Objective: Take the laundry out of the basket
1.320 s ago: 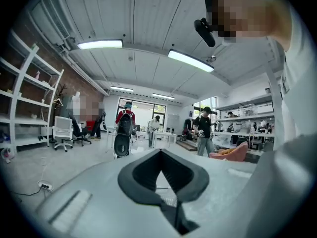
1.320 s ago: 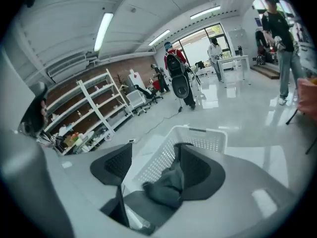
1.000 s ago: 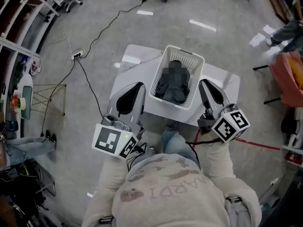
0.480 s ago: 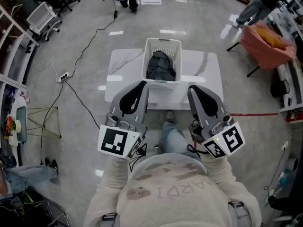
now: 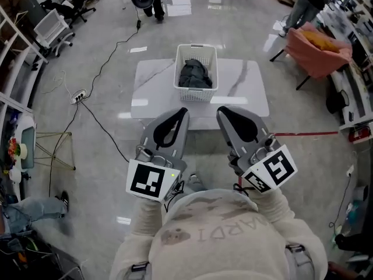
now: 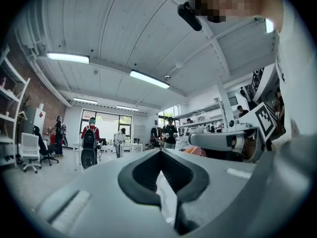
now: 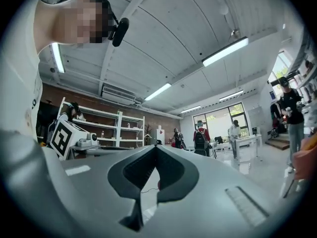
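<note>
Basket (image 5: 196,47) is white plastic lattice, and the laundry (image 5: 194,74) in it is dark soft cloth, matt and rumpled. Table (image 5: 242,89) has a glossy white marble-look top. Floor (image 5: 87,174) is smooth, shiny grey. Left gripper (image 5: 179,114) and right gripper (image 5: 224,111) shells are matt grey plastic; the inner pads (image 6: 125,177) are black, maybe rubber.

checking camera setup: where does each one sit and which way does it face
Head view: on the person's head, facing steeply down at the laundry basket on the white table; shows the sweatshirt, left gripper and right gripper.
Left gripper view: on the left gripper, facing along its shut jaws, up toward the ceiling; right gripper shows at right.
Right gripper view: on the right gripper, along its shut jaws toward shelves and ceiling; left gripper shows at left.
Shared: both gripper views catch the backpack wearer.
</note>
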A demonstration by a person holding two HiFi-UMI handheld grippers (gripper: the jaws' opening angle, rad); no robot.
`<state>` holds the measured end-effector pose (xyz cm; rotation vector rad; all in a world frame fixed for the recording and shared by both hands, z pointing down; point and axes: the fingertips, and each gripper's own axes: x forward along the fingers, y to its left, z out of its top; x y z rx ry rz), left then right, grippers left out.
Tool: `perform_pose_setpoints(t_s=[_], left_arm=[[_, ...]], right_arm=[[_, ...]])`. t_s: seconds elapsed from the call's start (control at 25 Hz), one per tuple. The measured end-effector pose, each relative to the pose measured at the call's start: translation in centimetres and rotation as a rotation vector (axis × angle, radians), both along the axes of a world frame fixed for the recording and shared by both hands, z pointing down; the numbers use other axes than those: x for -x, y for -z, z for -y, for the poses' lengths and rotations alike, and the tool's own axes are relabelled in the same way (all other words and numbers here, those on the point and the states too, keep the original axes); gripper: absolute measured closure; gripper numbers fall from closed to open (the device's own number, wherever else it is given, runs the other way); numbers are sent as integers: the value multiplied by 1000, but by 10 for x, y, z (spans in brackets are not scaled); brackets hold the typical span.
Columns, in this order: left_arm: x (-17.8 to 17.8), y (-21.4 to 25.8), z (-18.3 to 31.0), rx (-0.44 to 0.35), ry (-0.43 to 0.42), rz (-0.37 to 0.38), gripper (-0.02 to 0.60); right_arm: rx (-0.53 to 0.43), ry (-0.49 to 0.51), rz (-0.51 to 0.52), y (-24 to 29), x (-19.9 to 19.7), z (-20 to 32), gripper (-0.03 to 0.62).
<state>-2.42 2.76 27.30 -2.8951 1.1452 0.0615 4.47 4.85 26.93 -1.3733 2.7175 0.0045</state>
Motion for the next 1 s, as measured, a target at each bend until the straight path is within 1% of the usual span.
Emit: perform_pose_setpoints(t_s=[0.08,0.16,0.32,0.48,0.64,0.76,1.0], left_arm=[[9,4,-17,17,9,-34,581],[11,7,-38,16,17,-58,581],[-2,13,-92,7,33,-58,581],[-11,13,-150,35,62,-76,581],[-15,14,-197,37,90,-56,581],[-20,21,-220,21,94,-39,581],[-14,31,-237,5,70,-42,581]], right_arm=[[8,22,-3,1,3,-19,567],[14,26,-9,2,2,-42,566],[26,5,-15,2,-12,-98,568],[60,-11,-21,-6,-25,-155,568],[63,-3,-20,-8,-29,-201,567],[55,7,-14,-2,-30,-224,567],[42,7,-9,6,-18,-239,568]])
